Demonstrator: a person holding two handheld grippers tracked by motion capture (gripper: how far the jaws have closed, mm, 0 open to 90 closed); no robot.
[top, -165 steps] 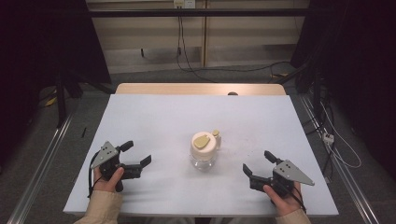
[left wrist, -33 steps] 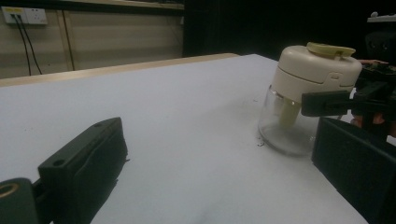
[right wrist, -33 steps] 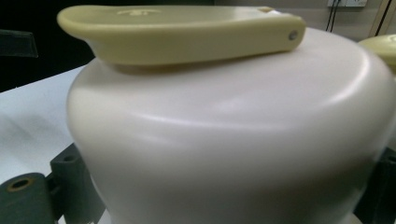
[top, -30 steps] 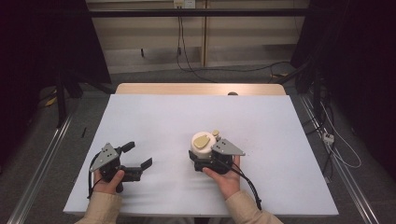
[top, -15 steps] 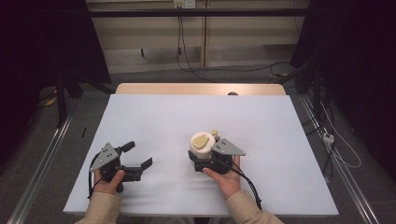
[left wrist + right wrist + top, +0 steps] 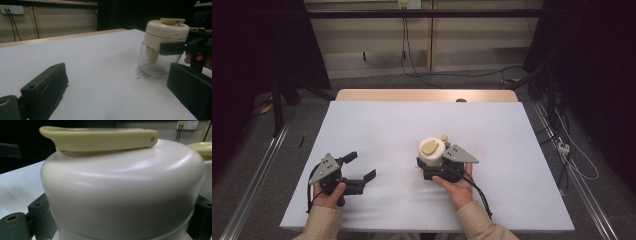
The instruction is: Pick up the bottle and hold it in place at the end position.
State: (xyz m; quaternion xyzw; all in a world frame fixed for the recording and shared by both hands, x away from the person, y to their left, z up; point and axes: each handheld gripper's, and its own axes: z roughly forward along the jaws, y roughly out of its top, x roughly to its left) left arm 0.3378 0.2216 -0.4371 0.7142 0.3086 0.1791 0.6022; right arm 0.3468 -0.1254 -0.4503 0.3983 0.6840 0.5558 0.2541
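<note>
The right gripper (image 6: 428,169) has its jaws set on either side of a jar (image 6: 432,152), one black jaw showing at each flank of its cream lid (image 6: 120,192) in the right gripper view; whether they press it I cannot tell. The jar has a clear glass body (image 6: 156,62) and a yellowish flip tab (image 6: 100,140), and stands near the middle of the white bench (image 6: 377,130), toward its near edge. The left gripper (image 6: 360,174), jaws apart around nothing, rests near the bench's near left corner, well apart from the jar.
</note>
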